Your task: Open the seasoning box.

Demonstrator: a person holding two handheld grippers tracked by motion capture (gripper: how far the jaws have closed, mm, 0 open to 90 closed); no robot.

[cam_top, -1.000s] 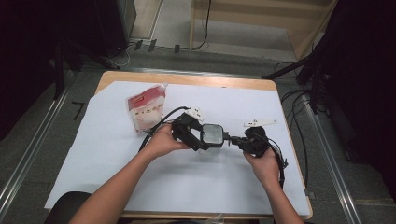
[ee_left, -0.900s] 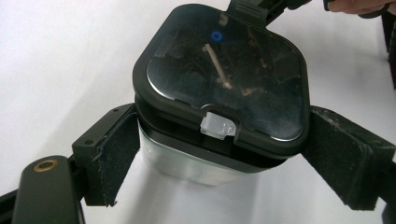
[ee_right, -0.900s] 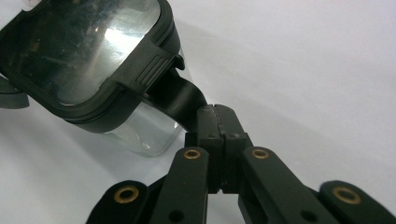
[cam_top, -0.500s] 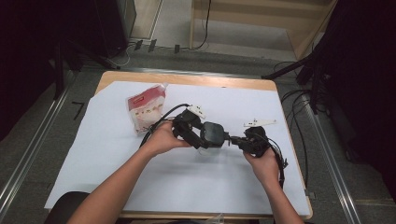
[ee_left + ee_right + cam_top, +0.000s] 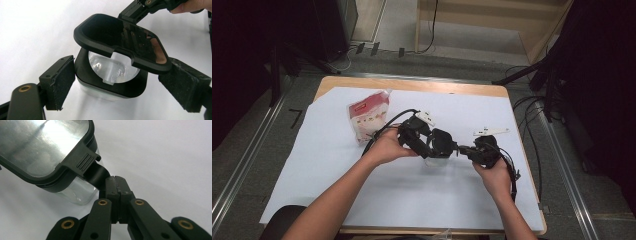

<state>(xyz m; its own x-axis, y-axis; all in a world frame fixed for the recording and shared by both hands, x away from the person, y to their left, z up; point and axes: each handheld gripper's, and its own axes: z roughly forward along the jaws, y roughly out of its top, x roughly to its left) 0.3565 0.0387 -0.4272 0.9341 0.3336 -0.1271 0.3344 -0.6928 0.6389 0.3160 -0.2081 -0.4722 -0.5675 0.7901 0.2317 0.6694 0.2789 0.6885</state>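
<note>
A pouch [image 5: 368, 120] lies left of the jar [image 5: 439, 150] (on the table [image 5: 412, 85]).

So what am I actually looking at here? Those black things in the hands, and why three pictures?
There is no robot here: a person sits at a table covered in white and holds a hand tool with two jaws in each hand. One picture is taken from above the table; the other two come from small cameras riding on the tools, looking along their jaws.

The left gripper has its padded jaws on either side of a small clear container with a black rim; the pads appear just off its sides. The right gripper is pinched shut on the clasp of the container's hinged lid, which stands tilted up, so the container is partly open.

Farther back on the table lies a red and white pouch.
</note>
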